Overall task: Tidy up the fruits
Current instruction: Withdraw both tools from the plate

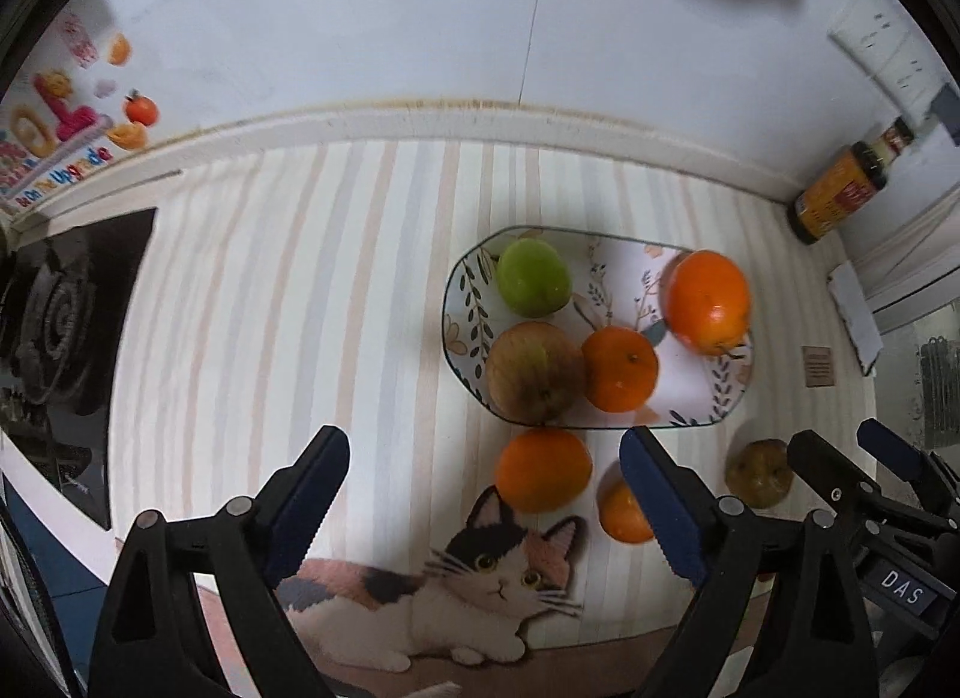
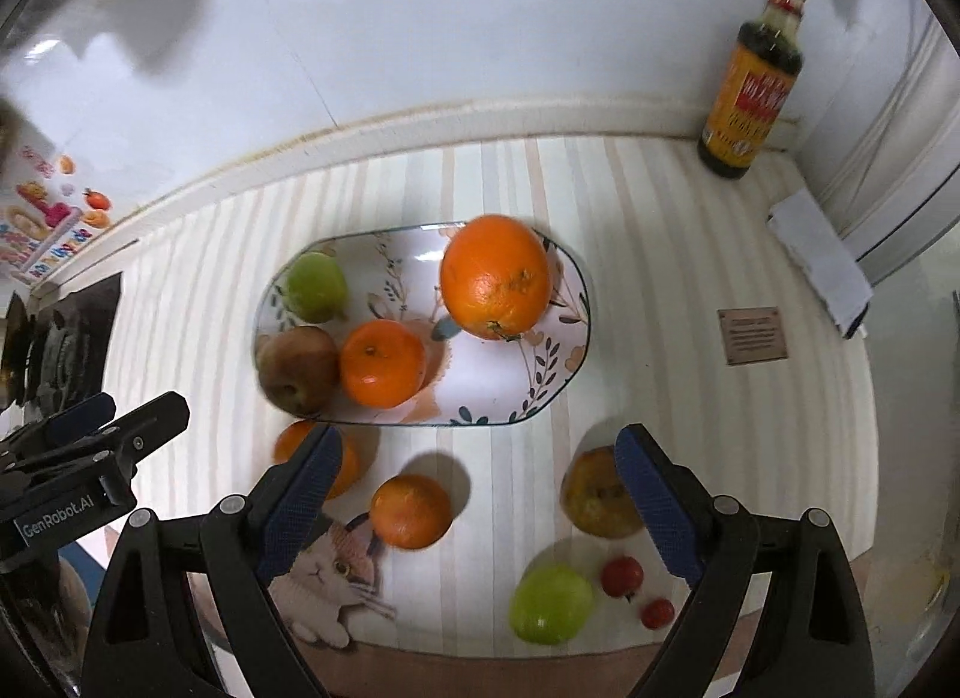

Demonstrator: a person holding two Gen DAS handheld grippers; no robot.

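A flowered oval plate holds a green apple, a brownish apple, a mandarin and a big orange. On the striped mat in front lie an orange, a mandarin, a brownish pear, a green apple and two small red fruits. My left gripper and right gripper hover above the loose fruit, both open and holding nothing.
A dark sauce bottle stands in the back right corner by the white wall. A folded white cloth lies at the right edge. A gas burner sits left of the mat. A cat picture marks the mat's front.
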